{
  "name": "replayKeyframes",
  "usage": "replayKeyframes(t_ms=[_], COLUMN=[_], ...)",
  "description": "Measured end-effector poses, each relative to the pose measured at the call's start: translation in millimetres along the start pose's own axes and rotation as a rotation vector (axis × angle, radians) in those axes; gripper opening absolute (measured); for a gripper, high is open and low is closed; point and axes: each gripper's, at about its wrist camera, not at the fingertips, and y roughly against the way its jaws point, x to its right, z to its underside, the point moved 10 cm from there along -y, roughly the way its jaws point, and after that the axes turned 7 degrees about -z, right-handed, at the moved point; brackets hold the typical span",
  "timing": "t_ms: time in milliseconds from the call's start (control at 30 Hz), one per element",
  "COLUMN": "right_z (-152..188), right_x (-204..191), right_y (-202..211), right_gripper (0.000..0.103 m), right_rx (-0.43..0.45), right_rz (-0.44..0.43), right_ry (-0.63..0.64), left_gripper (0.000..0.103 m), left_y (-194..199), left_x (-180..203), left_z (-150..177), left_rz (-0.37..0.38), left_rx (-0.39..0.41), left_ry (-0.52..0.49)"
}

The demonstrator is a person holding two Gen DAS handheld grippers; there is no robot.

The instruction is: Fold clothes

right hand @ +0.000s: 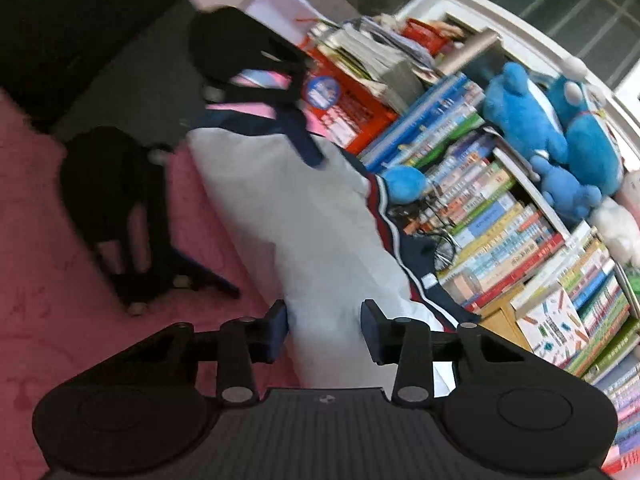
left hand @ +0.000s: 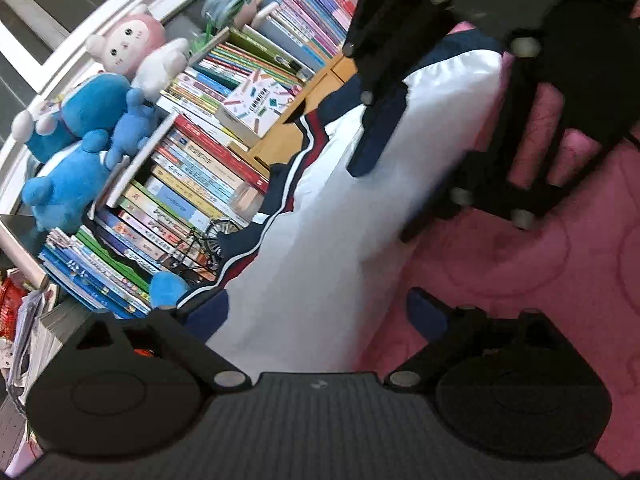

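A white garment with navy, red and white striped trim lies stretched out on a pink bedspread. My left gripper stands wide open at one end of the garment, one finger over the cloth and the other over the bedspread. My right gripper is open at the opposite end, with white cloth lying between its fingers. Each view shows the other gripper held by a hand: the right gripper and the left gripper, both over the garment.
Rows of colourful books run along the garment's trimmed side. Blue plush toys and a pink one sit on top of them under a white window frame. A small wire bicycle model and a red box stand nearby.
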Motion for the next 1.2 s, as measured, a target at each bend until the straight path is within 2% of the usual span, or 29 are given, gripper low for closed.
replayKeyframes(t_ms=[33, 133, 233, 267, 300, 367, 433, 600, 733, 833, 967, 1033, 1200], right_z=[0.0, 1.8, 1.2, 0.9, 2.6, 10.8, 27.6, 108.2, 174.5, 191.5, 195.5, 201.1, 207.5], right_x=[-5.2, -20.2, -23.9, -22.3, -19.8, -13.3, -1.7, 38.6, 70.8, 80.1, 78.4, 78.1, 88.1], right_y=[1.8, 0.3, -12.1, -15.7, -17.8, -17.6, -14.3, 7.4, 30.9, 37.9, 39.8, 45.7, 77.8], right_gripper=[0.042, 0.047, 0.045, 0.04, 0.026, 0.023, 0.014, 0.012, 0.012, 0.012, 0.014, 0.022, 0.023], right_rx=[0.0, -0.011, -0.026, -0.035, -0.049, -0.082, -0.136, -0.331, -0.456, -0.467, -0.467, -0.478, -0.41], right_rz=[-0.008, -0.017, -0.009, 0.006, 0.02, 0.04, 0.08, 0.179, 0.245, 0.263, 0.277, 0.291, 0.325], right_ry=[0.032, 0.123, 0.158, 0.169, 0.183, 0.206, 0.226, 0.206, 0.114, 0.032, 0.025, -0.004, -0.333], left_gripper=[0.067, 0.044, 0.039, 0.039, 0.038, 0.038, 0.038, 0.038, 0.038, 0.038, 0.038, 0.039, 0.04], left_y=[-3.5, -7.9, -11.0, -12.0, -13.6, -17.8, -21.8, -24.0, -16.9, -11.0, -7.8, -4.2, 4.1], left_x=[1.0, 1.6, 1.3, 0.5, -3.3, -14.5, -25.6, -54.5, -60.4, -65.7, -74.1, -77.5, -84.2], left_z=[-0.9, -1.9, -1.2, -0.5, 1.5, 12.2, 22.9, 47.0, 58.9, 68.6, 81.2, 88.2, 99.1], left_rz=[0.014, 0.063, 0.08, 0.081, 0.084, 0.065, 0.046, 0.034, 0.0, -0.023, -0.047, -0.062, -0.075], left_rx=[-0.009, -0.032, -0.058, -0.067, -0.084, -0.124, -0.164, -0.251, -0.271, -0.29, -0.32, -0.331, -0.365], left_ry=[-0.001, 0.036, 0.049, 0.051, 0.062, 0.084, 0.105, 0.219, 0.199, 0.185, 0.175, 0.171, 0.203])
